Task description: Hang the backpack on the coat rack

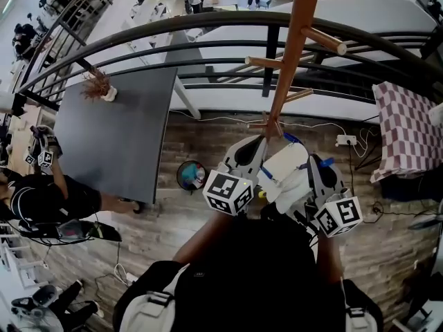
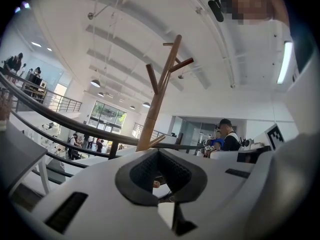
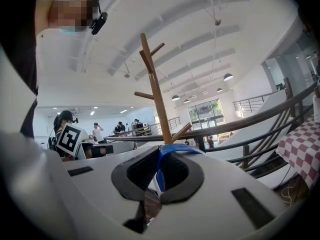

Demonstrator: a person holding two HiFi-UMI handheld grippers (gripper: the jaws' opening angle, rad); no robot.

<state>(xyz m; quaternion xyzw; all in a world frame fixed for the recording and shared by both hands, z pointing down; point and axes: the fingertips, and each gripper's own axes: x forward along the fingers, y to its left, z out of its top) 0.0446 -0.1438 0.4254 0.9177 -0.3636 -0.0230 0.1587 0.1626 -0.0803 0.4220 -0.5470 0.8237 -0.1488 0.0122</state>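
**We hold the backpack (image 1: 285, 166) at the rack (image 1: 291, 54), not yet hung.**
The white bag sits at frame centre, just below the pole's lower end. Our right tongs (image 3: 159, 156) are clenched on its blue strap (image 3: 177, 148), likely to offer the loop to a peg (image 1: 325, 41). Our left tongs (image 2: 159, 156) are pressed together just left of the bag, probably steadying it. We cannot tell if they pinch cloth.
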